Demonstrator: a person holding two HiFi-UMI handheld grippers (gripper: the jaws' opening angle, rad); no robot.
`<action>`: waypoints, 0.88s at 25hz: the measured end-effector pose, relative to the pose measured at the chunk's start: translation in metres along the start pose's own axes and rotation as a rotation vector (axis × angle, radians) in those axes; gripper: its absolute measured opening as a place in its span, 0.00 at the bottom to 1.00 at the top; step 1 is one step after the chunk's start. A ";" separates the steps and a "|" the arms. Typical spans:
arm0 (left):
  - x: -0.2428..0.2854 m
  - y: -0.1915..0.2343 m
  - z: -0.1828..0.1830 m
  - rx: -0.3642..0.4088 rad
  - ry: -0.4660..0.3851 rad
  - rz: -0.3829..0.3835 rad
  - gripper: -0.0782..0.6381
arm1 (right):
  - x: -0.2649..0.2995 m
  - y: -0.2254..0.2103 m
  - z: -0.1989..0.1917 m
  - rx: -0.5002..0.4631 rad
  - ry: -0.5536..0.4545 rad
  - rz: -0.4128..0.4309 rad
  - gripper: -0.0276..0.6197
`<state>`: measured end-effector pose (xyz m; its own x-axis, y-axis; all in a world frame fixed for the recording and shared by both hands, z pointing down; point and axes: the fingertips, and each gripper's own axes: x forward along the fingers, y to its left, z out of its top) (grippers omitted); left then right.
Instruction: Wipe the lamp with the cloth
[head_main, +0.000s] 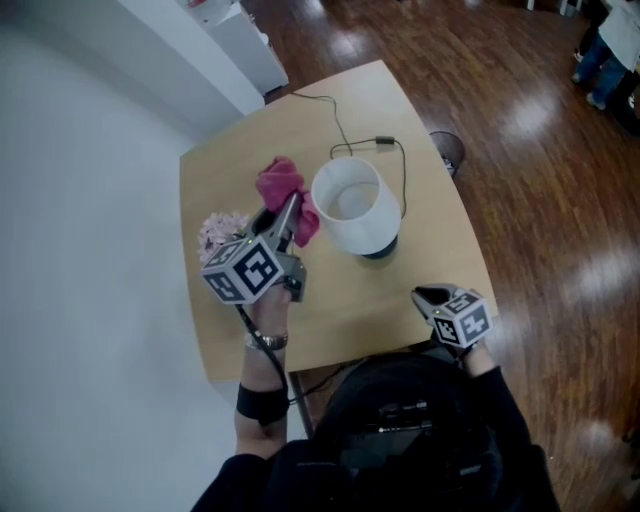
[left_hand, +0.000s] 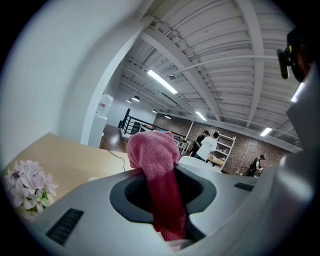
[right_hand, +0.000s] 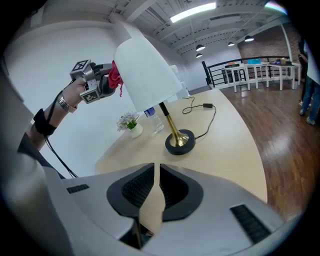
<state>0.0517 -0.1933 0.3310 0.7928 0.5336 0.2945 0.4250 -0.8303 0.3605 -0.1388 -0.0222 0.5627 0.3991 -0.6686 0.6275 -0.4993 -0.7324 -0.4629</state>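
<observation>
- Up beside the lampshade, the left gripper (head_main: 292, 210) is clenched on the pink cloth (head_main: 280, 182). The cloth bunches out past its jaws and hangs down between them.
- Low at the table's near edge, the right gripper (head_main: 420, 294) has its jaws drawn to a thin slit and grasps nothing.
- The cloth sits at the side of the lamp's white shade (head_main: 355, 205); whether it touches cannot be told.
- In the right gripper view, the lamp's brass stem (right_hand: 171, 125) leans up from a round dark base (right_hand: 180, 140) on the table (head_main: 400, 110).
- A black cord (head_main: 345, 135) with an inline switch (head_main: 384, 140) loops across the table behind the lamp.
- A small pot of pale flowers (head_main: 222, 228) stands just behind the left gripper, near the table's left edge.
- A small clear container with a blue patch (right_hand: 150, 112) stands beside the flowers, too small to read.
- A round dark object (head_main: 447, 148) lies on the wood floor (head_main: 540, 200) by the table's right edge.
- People (left_hand: 205, 145) stand by shelves well beyond the table.
- Each gripper's cube (head_main: 245, 268) carries black-and-white square markers.
</observation>
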 end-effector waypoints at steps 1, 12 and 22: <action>0.004 -0.001 -0.003 0.009 0.014 -0.015 0.27 | 0.000 0.003 0.000 0.003 -0.003 -0.008 0.10; 0.025 0.016 -0.050 0.066 0.142 -0.137 0.27 | 0.002 0.030 -0.024 0.089 -0.029 -0.134 0.10; 0.035 0.055 -0.136 0.075 0.345 -0.162 0.27 | 0.001 0.059 -0.039 0.142 -0.017 -0.208 0.10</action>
<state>0.0435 -0.1986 0.4818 0.5249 0.6709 0.5238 0.5737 -0.7335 0.3645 -0.1974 -0.0611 0.5602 0.4953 -0.5032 0.7081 -0.2925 -0.8642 -0.4095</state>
